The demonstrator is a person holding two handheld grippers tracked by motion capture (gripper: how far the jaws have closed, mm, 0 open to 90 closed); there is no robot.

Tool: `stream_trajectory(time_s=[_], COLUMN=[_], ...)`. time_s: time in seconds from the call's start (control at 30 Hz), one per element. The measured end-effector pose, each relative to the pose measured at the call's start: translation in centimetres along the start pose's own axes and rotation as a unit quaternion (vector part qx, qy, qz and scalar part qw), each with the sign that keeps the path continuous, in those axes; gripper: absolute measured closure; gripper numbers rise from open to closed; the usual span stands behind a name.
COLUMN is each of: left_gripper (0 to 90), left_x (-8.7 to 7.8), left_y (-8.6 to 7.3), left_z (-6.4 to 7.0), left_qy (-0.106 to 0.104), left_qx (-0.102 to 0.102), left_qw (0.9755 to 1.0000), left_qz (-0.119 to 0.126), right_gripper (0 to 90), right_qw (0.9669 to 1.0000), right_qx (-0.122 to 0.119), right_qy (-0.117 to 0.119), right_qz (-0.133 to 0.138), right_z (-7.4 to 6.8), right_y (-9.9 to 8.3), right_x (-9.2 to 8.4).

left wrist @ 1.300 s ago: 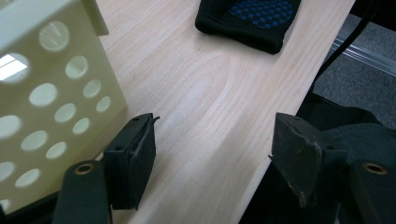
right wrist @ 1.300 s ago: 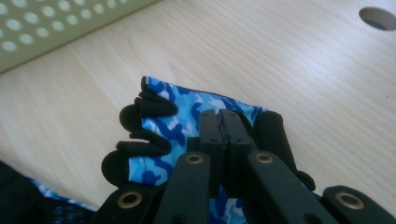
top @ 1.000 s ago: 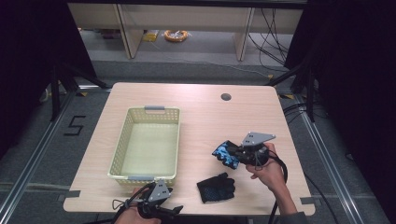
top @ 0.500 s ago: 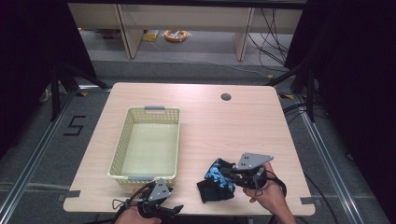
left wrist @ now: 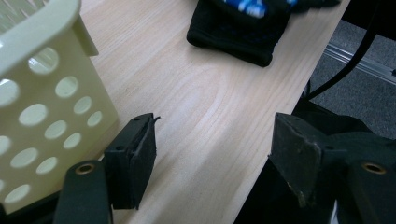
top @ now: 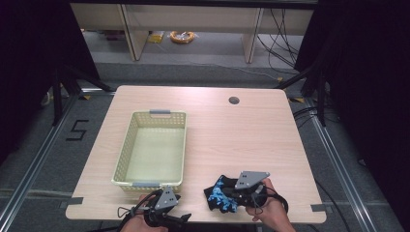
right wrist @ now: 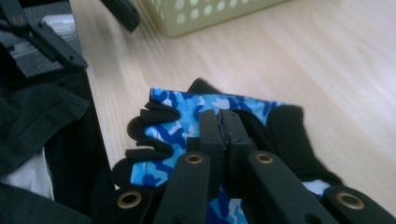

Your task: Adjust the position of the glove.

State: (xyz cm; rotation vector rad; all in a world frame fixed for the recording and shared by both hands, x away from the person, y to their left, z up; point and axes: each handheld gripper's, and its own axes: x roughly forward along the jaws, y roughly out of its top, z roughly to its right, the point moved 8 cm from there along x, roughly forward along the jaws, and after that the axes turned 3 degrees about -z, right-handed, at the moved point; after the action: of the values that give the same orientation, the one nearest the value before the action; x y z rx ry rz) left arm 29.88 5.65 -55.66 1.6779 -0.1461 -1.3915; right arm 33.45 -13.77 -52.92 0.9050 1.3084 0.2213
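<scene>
Right gripper (top: 231,194) lowered its blue-camouflage black glove (right wrist: 187,122)

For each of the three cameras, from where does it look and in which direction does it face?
High view: above the near table edge, facing forward and down; both hands, left gripper, right gripper.
Left gripper view: on the left gripper, open, facing basket and glove.
Right gripper view: on the right gripper, shut on the glove, facing the basket.
All share table, basket, glove.
</scene>
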Motion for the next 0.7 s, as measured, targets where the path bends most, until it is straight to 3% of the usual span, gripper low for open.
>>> stream_trajectory(time_s=[0.1, 0.2, 0.23, 0.27, 0.3, 0.37, 0.43, 0.47, 0.5, 0.53, 0.57, 0.63, 0.67, 0.7], left_gripper=[31.5, 31.9, 32.1, 32.7, 32.8, 34.6, 35.8, 37.0, 37.7, 38.0, 38.6, 41.4, 43.0, 44.4], left_x=[0.0, 0.2, 0.4, 0.4, 0.5, 0.8, 1.0, 1.2, 1.3, 1.6, 1.8, 2.4, 2.6, 2.8], left_y=[0.1, 0.2, 0.2, 0.3, 0.4, 0.7, 1.3, 1.6, 1.9, 2.3, 2.7, 3.3, 3.6, 3.9], left_z=[0.1, 0.4, 0.7, 0.6, 0.7, 1.2, 1.7, 2.1, 2.1, 2.5, 2.6, 2.9, 3.0, 3.1], left_qy=[-0.006, -0.008, -0.013, -0.010, -0.013, -0.016, -0.023, -0.027, -0.028, -0.031, -0.030, -0.035, -0.032, -0.032], left_qx=[0.007, 0.003, -0.007, 0.008, 0.010, 0.011, 0.020, 0.013, 0.033, 0.027, 0.040, 0.040, 0.045, 0.046], left_qw=[1.0000, 1.0000, 0.9999, 0.9999, 0.9999, 0.9998, 0.9995, 0.9995, 0.9991, 0.9991, 0.9987, 0.9985, 0.9984, 0.9983], left_qz=[0.003, 0.002, 0.004, 0.000, -0.001, 0.001, 0.003, 0.011, 0.007, 0.010, 0.011, 0.012, 0.012, 0.014], right_gripper=[89.6, 89.2, 88.8, 87.6, 85.0, 79.2, 73.2, 71.4, 69.3, 68.3, 68.1, 66.4, 65.9, 65.1], right_qw=[0.9999, 0.9998, 0.9998, 0.9998, 0.9998, 0.9996, 0.9982, 0.9962, 0.9941, 0.9913, 0.9878, 0.9822, 0.9778, 0.9768], right_qx=[0.004, 0.008, 0.007, 0.011, 0.011, 0.026, 0.053, 0.070, 0.085, 0.102, 0.122, 0.162, 0.182, 0.188], right_qy=[0.000, 0.003, 0.004, 0.002, 0.007, 0.000, -0.028, -0.050, -0.066, -0.082, -0.094, -0.091, -0.100, -0.099], right_qz=[-0.014, -0.017, -0.016, -0.018, -0.015, -0.008, 0.006, 0.011, 0.013, 0.017, 0.021, 0.027, 0.029, 0.027], right_z=[-0.2, -0.2, -0.2, -0.2, -0.2, -0.1, 0.5, 1.2, 1.6, 2.2, 2.8, 3.2, 3.5, 3.7], right_y=[-0.5, -0.9, -0.9, -1.0, -1.0, -0.9, -0.6, -0.6, -0.8, -1.1, -1.4, -2.2, -2.6, -2.9], right_x=[0.4, 0.7, 0.8, 0.9, 0.9, 0.5, -0.5, -1.3, -1.7, -2.3, -2.8, -3.2, -3.3, -3.2])
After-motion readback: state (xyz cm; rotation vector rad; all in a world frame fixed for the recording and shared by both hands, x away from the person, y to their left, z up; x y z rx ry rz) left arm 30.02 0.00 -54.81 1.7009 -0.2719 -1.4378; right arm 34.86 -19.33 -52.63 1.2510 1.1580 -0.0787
